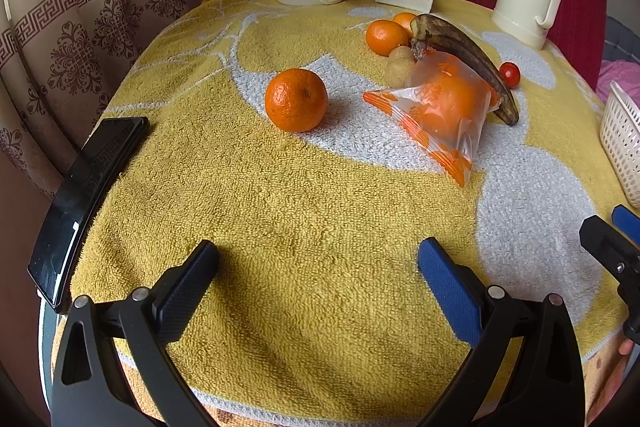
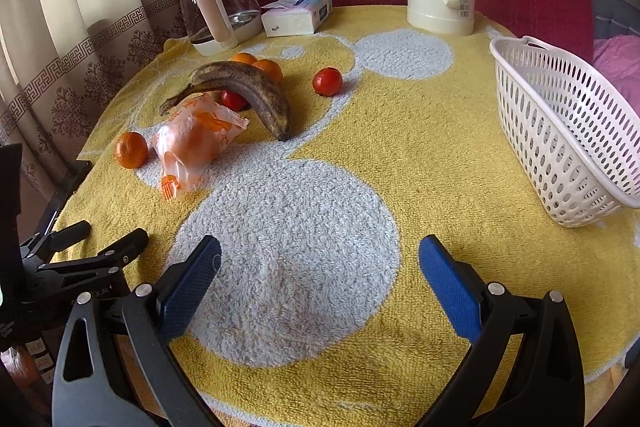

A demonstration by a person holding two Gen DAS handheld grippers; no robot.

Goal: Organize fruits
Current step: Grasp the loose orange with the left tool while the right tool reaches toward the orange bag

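Yellow towelling with pale grey patches covers the table, and I hold both tools low over its near edge. My left gripper has its fingers spread wide with nothing between them, and my right gripper is spread the same way, also empty, hovering over a large grey patch. The fruit lies in a loose cluster toward the far left of the cloth: a lone orange sits nearest my left gripper, apart from the rest; just beside it is an orange sealed in a clear printed bag, and a dark, overripe banana leans over the bag's far side. Behind the banana are two more oranges and a small pale brown fruit. A small red tomato sits alone to the right of the banana, and another red one peeks from under it. The white perforated basket stands at the right edge, well apart from the fruit, with nothing visible inside.
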